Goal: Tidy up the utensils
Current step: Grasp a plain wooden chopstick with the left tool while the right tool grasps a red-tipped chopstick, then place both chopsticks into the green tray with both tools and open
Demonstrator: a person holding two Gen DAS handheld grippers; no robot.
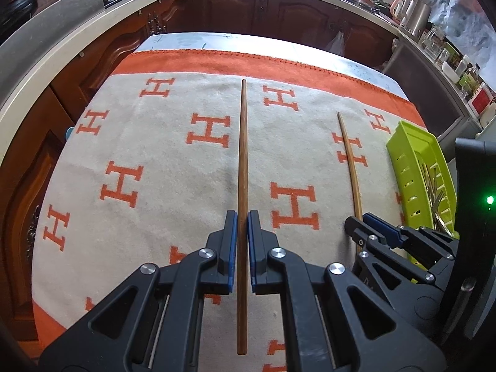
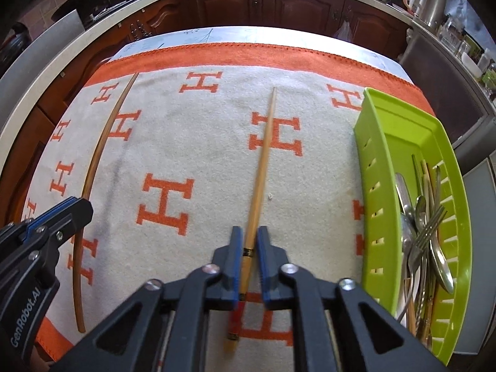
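- Blue-padded left gripper (image 1: 242, 217) straddles a dark wooden chopstick (image 1: 242, 161) lying on the blanket (image 1: 148, 142), its jaws narrowly parted and not visibly pressing the wood.
- Right gripper (image 2: 249, 232) straddles a lighter chopstick (image 2: 263, 161), between the dark one and the green tray (image 2: 375, 142), jaws closely flanking it, contact unclear.
- Forks and spoons (image 2: 424, 226) fill the tray's near end.
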